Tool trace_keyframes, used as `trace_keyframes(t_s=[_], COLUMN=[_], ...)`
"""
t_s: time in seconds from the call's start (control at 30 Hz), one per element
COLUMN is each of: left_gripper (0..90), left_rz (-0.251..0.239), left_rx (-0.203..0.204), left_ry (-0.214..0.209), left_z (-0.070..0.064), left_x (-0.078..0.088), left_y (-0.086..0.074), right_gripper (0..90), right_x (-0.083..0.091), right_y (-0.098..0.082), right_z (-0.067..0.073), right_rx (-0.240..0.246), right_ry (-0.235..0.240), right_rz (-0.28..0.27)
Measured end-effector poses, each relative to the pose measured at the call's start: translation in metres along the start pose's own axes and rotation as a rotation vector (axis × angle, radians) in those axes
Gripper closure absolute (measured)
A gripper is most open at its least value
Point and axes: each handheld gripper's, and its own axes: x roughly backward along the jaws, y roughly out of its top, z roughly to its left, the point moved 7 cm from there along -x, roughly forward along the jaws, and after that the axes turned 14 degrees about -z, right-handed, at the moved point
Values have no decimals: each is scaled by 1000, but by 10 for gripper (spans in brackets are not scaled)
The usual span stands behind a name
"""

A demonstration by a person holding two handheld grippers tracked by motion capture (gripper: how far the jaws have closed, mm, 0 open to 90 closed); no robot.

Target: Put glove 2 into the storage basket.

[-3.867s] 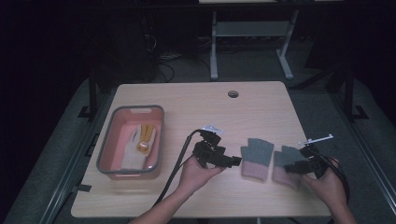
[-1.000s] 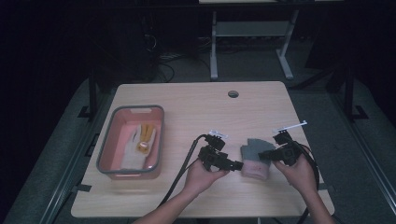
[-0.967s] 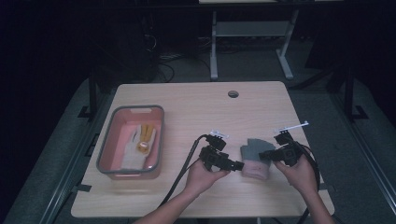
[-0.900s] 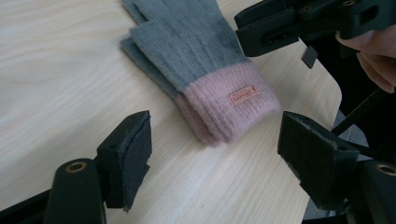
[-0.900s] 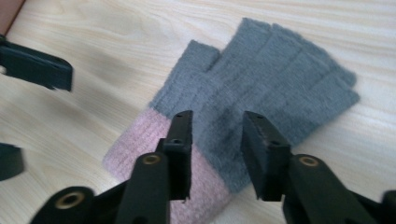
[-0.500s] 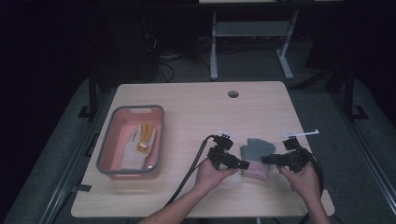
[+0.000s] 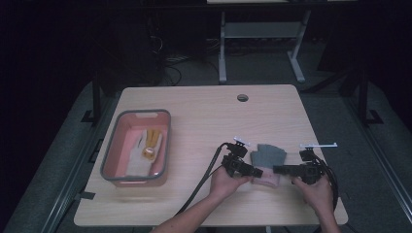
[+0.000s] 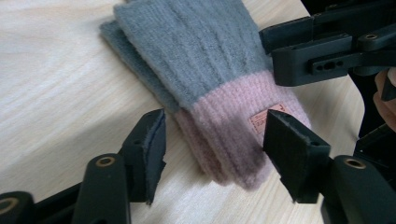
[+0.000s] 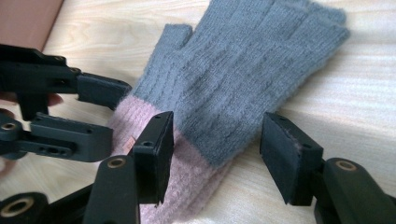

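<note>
Two grey knit gloves with pink cuffs [image 7: 268, 156] lie stacked on the table, near the front right. In the left gripper view, the left gripper [image 8: 219, 158] straddles the pink cuff [image 8: 233, 126]. Its jaws have just been closing, but a gap remains beside the pads. In the right gripper view, the right gripper [image 9: 215, 154] straddles the gloves [image 9: 243, 74] where grey meets pink. Its jaws have just been opening and do not press the knit. In the high view, the left gripper [image 7: 257, 172] and the right gripper [image 7: 278, 170] face each other across the cuffs.
A grey-rimmed pink tray [image 7: 109, 156] stands at the table's left, with a white and a yellow glove [image 7: 147, 144] in it. A round cable hole [image 7: 242, 97] sits near the far edge. Black cables trail off the front edge.
Both hands have sunk and drawn toward the table's near edge, down to the cuff end of the gloves. The gloves now lie flat on the table.
</note>
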Motion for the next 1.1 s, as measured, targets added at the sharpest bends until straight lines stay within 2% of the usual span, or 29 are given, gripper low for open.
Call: trace_keyframes(t_s=[0.2,0.37,0.47,0.67,0.77,0.87,0.97,1.03,1.1], left_gripper=[448,466,488,499,506,513,521,532,549], left_rz=[-2,8,12,15,21,20,21,1,0], left_rx=[17,-14,-6,-6,10,28,38,79,87], left_ry=[-1,10,0,0,0,-2,-8,-13,-21], left_z=[0,-2,-2,-1,0,1,2,1,2], left_x=[-6,-6,-7,-8,-9,-10,-10,-12,-11], left_y=[-2,-4,-5,-5,-5,-5,-5,-3,-3], right_gripper=[450,463,486,526,568,607,626,639,653], right_x=[1,-2,-4,-6,-7,-10,-10,-10,-11], right_y=[-3,-8,-9,-12,-13,-15,-15,-16,-15], right_z=[-2,-4,-5,-6,-6,-9,-10,-9,-9], right_rx=[-48,-90,-107,-181,-205,-251,-262,-273,-282], right_ry=[10,21,32,70,92,138,141,136,137], right_rz=[-6,5,1,-7,-20,-35,-34,-31,-32])
